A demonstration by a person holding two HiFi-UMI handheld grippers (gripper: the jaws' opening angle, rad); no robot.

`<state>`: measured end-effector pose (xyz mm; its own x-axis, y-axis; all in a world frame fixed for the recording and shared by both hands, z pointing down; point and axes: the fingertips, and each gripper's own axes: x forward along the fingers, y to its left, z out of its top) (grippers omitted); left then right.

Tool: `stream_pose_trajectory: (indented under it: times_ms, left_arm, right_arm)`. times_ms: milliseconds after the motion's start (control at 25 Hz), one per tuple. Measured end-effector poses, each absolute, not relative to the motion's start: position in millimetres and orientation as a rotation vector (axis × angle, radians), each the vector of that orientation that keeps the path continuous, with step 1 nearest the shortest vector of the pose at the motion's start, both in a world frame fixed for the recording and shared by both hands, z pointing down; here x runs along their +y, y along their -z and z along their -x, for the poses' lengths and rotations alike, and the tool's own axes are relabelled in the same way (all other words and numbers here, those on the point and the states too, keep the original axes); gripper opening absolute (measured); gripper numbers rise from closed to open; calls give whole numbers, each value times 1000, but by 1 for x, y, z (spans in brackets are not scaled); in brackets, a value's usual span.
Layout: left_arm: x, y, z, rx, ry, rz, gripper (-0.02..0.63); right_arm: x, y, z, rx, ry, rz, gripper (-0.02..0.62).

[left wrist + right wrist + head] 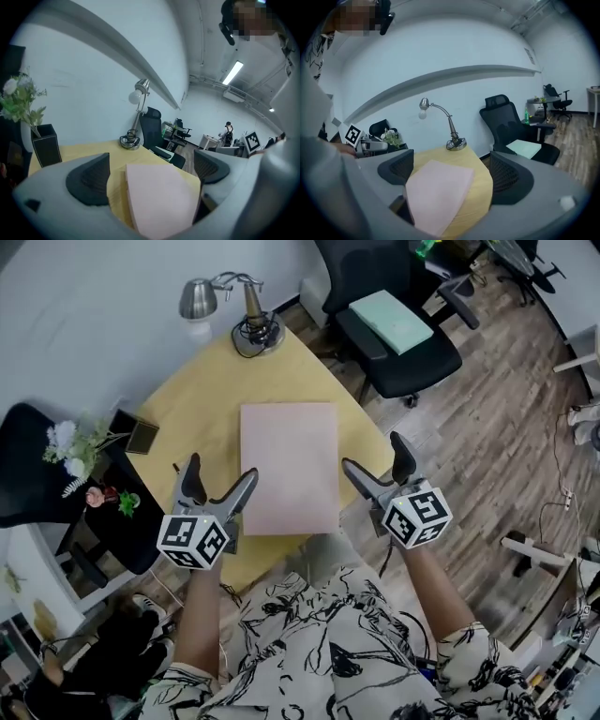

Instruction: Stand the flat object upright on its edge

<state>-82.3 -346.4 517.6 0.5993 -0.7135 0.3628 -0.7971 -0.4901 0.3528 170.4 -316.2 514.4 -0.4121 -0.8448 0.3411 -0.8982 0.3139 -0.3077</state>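
Note:
A flat pale pink board lies face down on the small yellow table. My left gripper hovers open at the board's near left corner, its right jaw just over the edge. My right gripper is open off the board's near right side. In the left gripper view the pink board fills the gap between the wide jaws of the left gripper. The right gripper view shows the board low between the spread jaws of the right gripper.
A chrome desk lamp stands at the table's far corner. A black office chair with a green pad sits to the right. A black side table with a flower vase stands left. Wooden floor lies to the right.

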Motion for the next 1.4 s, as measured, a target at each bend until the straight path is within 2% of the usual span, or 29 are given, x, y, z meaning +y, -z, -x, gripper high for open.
stream_pose_trajectory:
  times_ms: [280,640,1040,1400]
  left_arm:
    - [-373,-575,62,-1172,-329,-2219,551]
    - [-405,-639,54,-1093,-407,-2111,543]
    - [-424,-683,38,-995,-440,-2005,539]
    - [-428,-700,34,-971,-470,-1943,485]
  right_arm:
    - [-343,-595,-177,-2334,-955,-1541,502]
    - [-372,-653,-159,-2280,-1168,-1427,502]
    - [-388,-686,-135,-2232,-1413,-1325,500]
    - [-392,-703,-126,-2160,-1524,-1290,466]
